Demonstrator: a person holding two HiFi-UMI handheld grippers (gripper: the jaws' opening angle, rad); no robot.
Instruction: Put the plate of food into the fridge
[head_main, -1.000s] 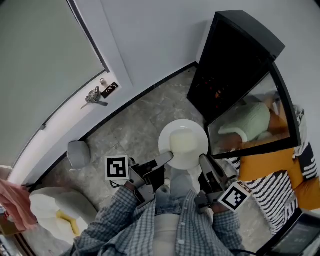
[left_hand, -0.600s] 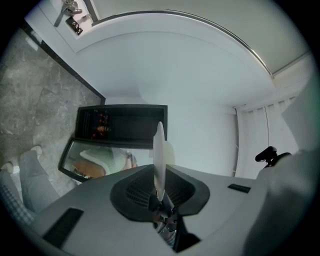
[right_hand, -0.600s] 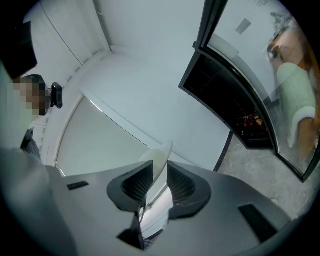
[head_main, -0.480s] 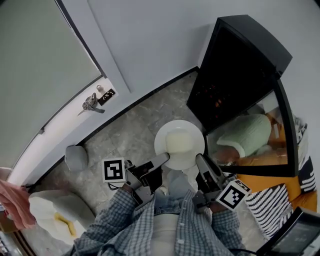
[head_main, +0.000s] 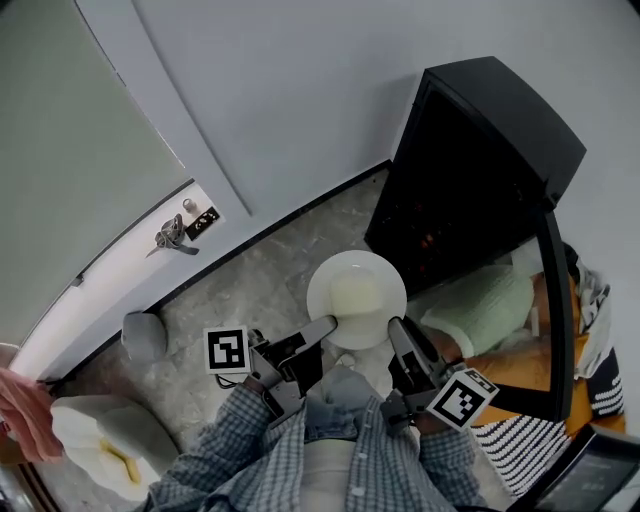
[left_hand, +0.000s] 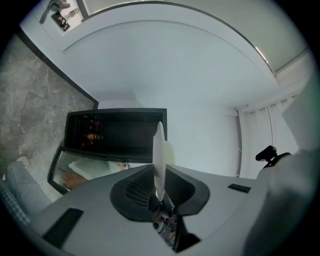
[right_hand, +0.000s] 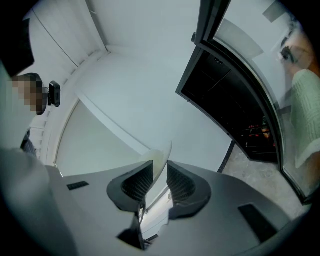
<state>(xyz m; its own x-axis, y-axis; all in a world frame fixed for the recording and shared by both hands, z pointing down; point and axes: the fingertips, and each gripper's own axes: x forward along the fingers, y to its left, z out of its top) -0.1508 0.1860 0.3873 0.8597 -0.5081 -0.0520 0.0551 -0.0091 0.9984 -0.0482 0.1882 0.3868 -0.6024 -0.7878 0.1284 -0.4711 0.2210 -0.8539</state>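
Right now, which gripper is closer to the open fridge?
Right. The right gripper clamps the plate on the side toward the fridge, by its open door; the left gripper clamps the opposite rim, farther off.

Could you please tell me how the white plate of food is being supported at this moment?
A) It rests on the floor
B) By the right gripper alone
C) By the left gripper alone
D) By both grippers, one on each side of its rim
D: the head view shows the plate above the floor with the left gripper and the right gripper at opposite sides, and each gripper view shows its rim clamped between the jaws.
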